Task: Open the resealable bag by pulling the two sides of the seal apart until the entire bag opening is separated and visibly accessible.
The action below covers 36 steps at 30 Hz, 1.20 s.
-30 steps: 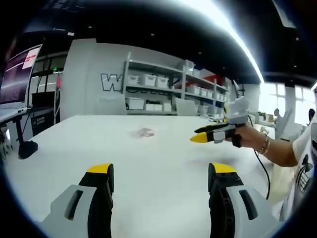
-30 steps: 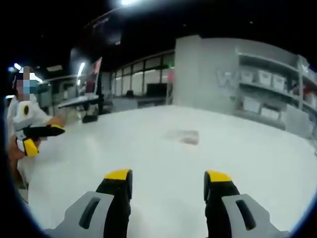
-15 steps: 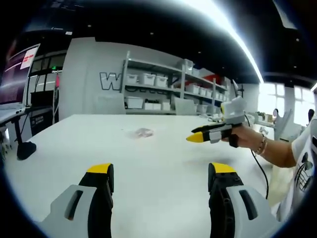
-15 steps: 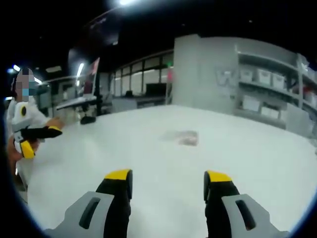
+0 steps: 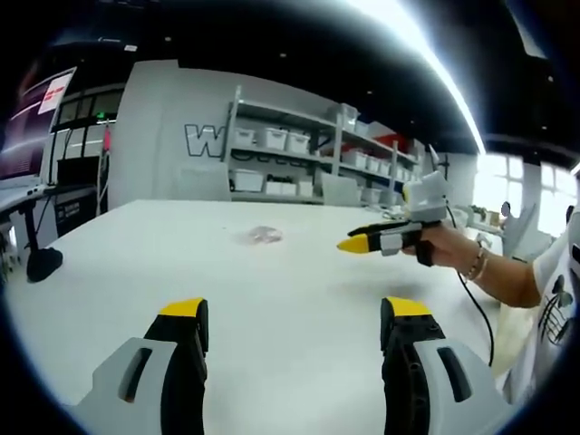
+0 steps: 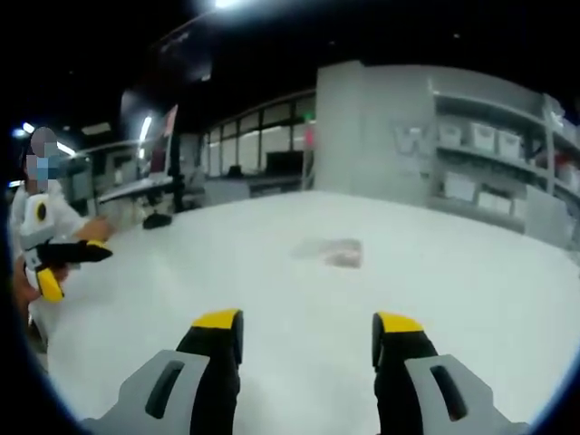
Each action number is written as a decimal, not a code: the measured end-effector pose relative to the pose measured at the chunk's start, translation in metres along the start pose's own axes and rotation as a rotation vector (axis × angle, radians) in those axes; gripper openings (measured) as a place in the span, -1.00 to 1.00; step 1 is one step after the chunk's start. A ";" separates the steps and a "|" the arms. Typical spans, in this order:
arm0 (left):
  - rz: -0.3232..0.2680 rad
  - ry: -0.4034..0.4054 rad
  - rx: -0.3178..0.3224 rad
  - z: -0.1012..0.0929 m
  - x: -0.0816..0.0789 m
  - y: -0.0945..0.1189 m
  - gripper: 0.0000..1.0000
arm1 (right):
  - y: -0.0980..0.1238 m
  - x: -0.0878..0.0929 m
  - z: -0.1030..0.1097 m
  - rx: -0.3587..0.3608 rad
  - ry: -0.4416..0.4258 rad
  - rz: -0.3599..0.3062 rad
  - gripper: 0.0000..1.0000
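Observation:
A small clear resealable bag (image 5: 261, 236) with something pinkish inside lies flat on the white table (image 5: 272, 308), well ahead of both grippers; in the right gripper view the bag (image 6: 332, 251) sits mid-table. My left gripper (image 5: 294, 313) is open over the near table with nothing between its jaws. My right gripper (image 6: 306, 323) is open too, also empty. The right gripper (image 5: 362, 243) reaches into the left gripper view from the right, held by a hand, to the right of the bag. The left gripper (image 6: 63, 263) appears at the left edge of the right gripper view.
Grey shelves with white bins (image 5: 299, 154) line the back wall. A desk with a monitor (image 5: 32, 127) stands left of the table. The person's forearm with a bracelet (image 5: 485, 267) and a cable hang over the table's right edge.
The right gripper has moved a little to the left, toward the bag, in the left gripper view. The bag has not moved. Both grippers stay open.

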<state>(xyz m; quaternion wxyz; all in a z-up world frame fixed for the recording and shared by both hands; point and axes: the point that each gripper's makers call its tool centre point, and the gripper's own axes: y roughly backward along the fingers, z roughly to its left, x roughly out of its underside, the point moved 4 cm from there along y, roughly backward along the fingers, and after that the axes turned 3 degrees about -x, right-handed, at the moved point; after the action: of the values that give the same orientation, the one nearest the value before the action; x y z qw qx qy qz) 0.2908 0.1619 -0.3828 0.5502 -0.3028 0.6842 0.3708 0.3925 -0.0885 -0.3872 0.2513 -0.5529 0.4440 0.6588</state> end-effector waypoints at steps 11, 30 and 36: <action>0.003 0.010 0.007 0.003 0.000 -0.006 0.54 | -0.007 0.006 -0.003 0.003 -0.015 0.017 0.12; 0.005 0.016 0.006 0.005 -0.001 -0.013 0.54 | -0.018 0.005 -0.012 0.000 -0.007 0.020 0.00; 0.010 0.019 0.008 0.010 -0.003 -0.015 0.54 | -0.028 0.002 -0.012 -0.003 -0.006 0.030 0.01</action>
<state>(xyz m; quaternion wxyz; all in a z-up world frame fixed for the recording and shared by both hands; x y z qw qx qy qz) 0.3088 0.1625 -0.3837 0.5431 -0.3005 0.6924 0.3680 0.4209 -0.0858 -0.3978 0.2419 -0.5447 0.4503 0.6649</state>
